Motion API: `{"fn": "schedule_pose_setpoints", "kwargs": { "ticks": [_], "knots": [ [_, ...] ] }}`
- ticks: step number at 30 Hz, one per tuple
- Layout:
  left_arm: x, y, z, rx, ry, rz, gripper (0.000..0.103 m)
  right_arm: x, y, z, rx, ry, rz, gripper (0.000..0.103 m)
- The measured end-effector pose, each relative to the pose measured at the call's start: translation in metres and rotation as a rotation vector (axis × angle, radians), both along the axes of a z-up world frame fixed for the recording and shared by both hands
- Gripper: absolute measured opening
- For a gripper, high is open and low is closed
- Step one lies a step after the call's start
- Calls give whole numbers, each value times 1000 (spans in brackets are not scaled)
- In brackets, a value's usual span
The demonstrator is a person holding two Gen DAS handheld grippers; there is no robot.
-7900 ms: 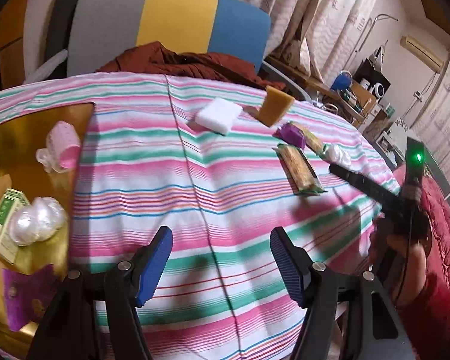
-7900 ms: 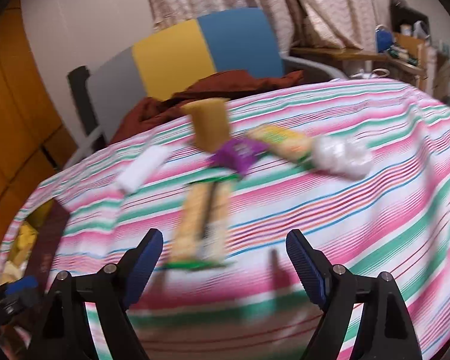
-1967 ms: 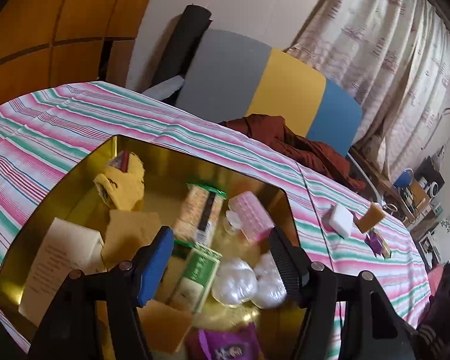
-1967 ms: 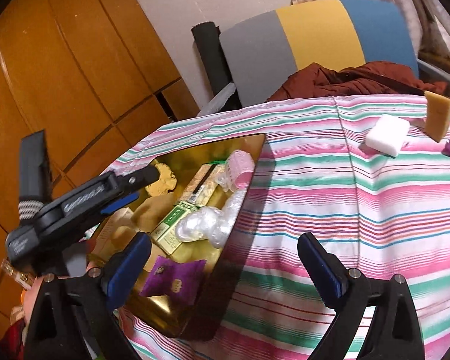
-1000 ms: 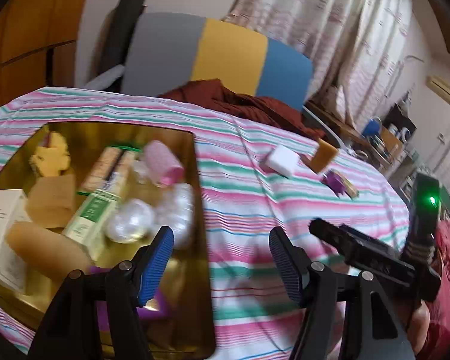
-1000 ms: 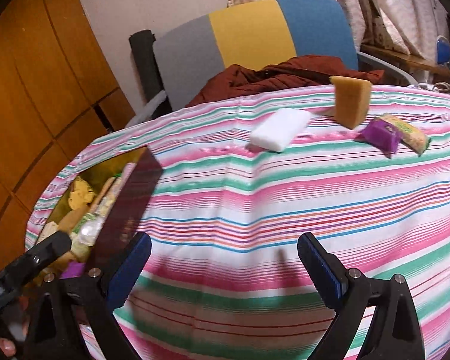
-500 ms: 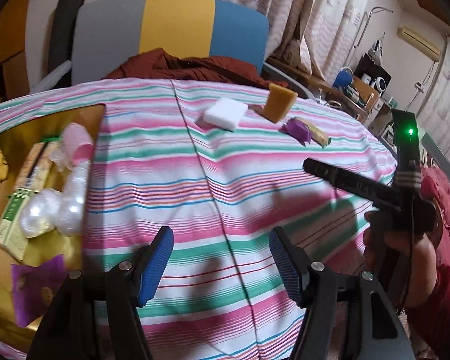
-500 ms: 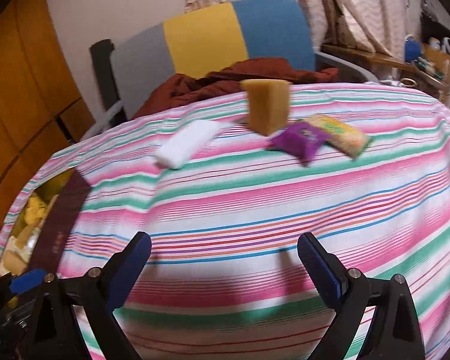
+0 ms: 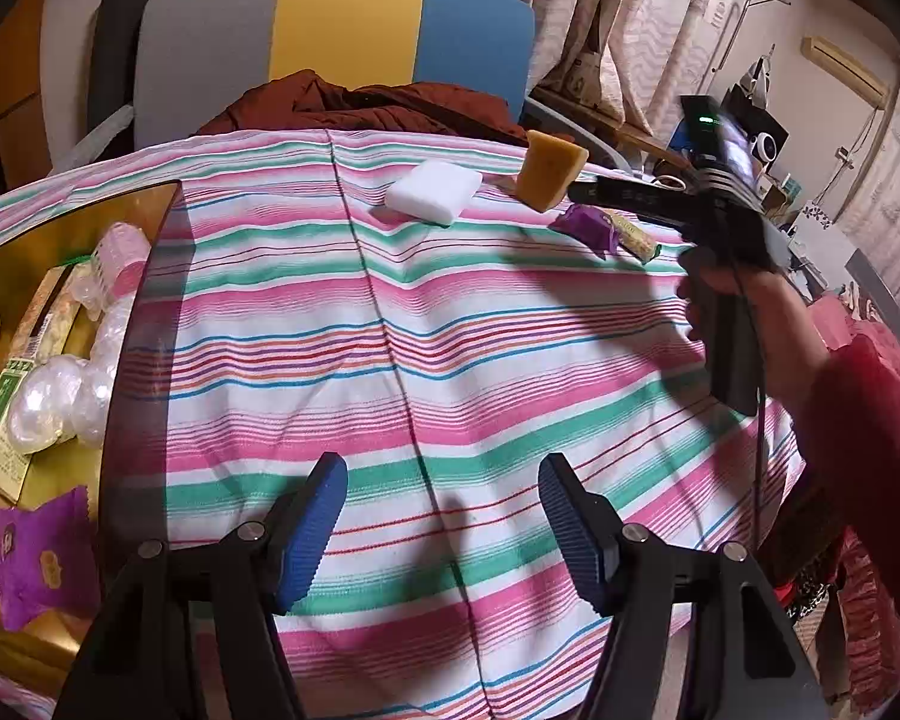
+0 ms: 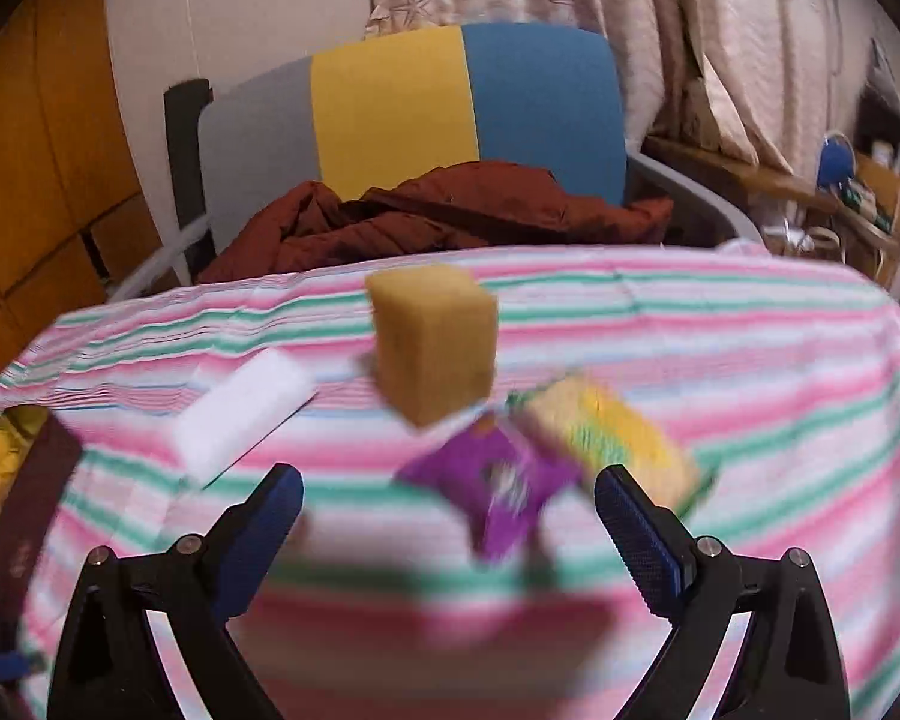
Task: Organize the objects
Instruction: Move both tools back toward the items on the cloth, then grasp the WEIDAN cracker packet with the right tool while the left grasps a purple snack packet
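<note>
On the striped tablecloth [image 9: 450, 324] lie a white block [image 9: 433, 191], a tan sponge block [image 9: 551, 162], a purple packet [image 9: 588, 228] and a yellow-green snack packet [image 9: 633, 234]. In the right wrist view my right gripper [image 10: 450, 504] is open and empty, with the purple packet [image 10: 492, 480] just beyond its tips, the yellow-green packet [image 10: 612, 432], the tan block [image 10: 432, 342] and the white block [image 10: 240, 408] behind. My left gripper [image 9: 444, 504] is open and empty over the cloth. A gold tray [image 9: 72, 210] at the left holds several packets and wrapped items.
A grey, yellow and blue chair [image 9: 336, 42] with a brown garment [image 9: 360, 108] stands behind the table. Curtains and a cluttered shelf [image 9: 768, 138] are at the right. The tray's dark rim [image 10: 24, 516] shows at the left of the right wrist view.
My right gripper has moved closer to the purple packet and tan block. My left gripper has swung right, away from the gold tray, and stays open.
</note>
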State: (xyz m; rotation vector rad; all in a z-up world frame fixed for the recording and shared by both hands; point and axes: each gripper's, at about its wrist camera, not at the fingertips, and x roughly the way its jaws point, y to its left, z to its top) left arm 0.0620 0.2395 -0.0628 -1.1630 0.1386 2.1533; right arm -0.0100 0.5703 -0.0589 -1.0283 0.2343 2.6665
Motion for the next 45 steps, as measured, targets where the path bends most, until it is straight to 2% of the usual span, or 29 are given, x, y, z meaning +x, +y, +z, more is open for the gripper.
{"fn": "schedule_pose_setpoints", "kwargs": {
  "ticks": [3,7,9,13,17,20,25,28,29,30,32,36,39,43,45],
  "knots": [
    [1,-1,0,-6,4,8,67,-11,-1,-12,-31,-58,19,99],
    [-3,4,-2,-9,-8,9,67,12,-15,-9,-231,23,148,98],
    [-3,7,-3,-10,-9,7,67,27,-8,-3,-256,65,135,98],
    [-3,11,-6,-9,-16,-2,67,45,40,7,-129,96,-47,98],
    [-2,17,-10,-20,-26,-8,67,34,83,3,-36,-1,-152,92],
    [-1,20,-12,-30,-31,-10,67,19,95,-9,-8,-80,-132,86],
    [0,23,-13,-45,-26,-12,67,-2,86,-23,-7,-126,2,86],
    [-4,28,-12,-40,-35,-14,67,-14,79,-33,42,-191,13,85],
    [-5,32,-10,-36,-32,-18,67,-12,78,-32,31,-174,19,82],
    [-6,35,-8,-33,-28,-22,67,-10,78,-32,20,-165,20,74],
    [-11,45,-3,-20,-22,-39,67,-6,78,-32,3,-154,14,64],
    [-24,74,5,-7,-15,-67,67,4,69,-29,36,-156,-47,49],
    [-37,99,8,16,-22,-75,67,18,72,-29,53,-145,-130,48],
    [-55,144,8,22,-22,-87,67,38,86,-27,19,-109,-258,48],
    [-67,170,5,20,-26,-80,67,43,91,-30,-11,-94,-282,48]
  ]
}}
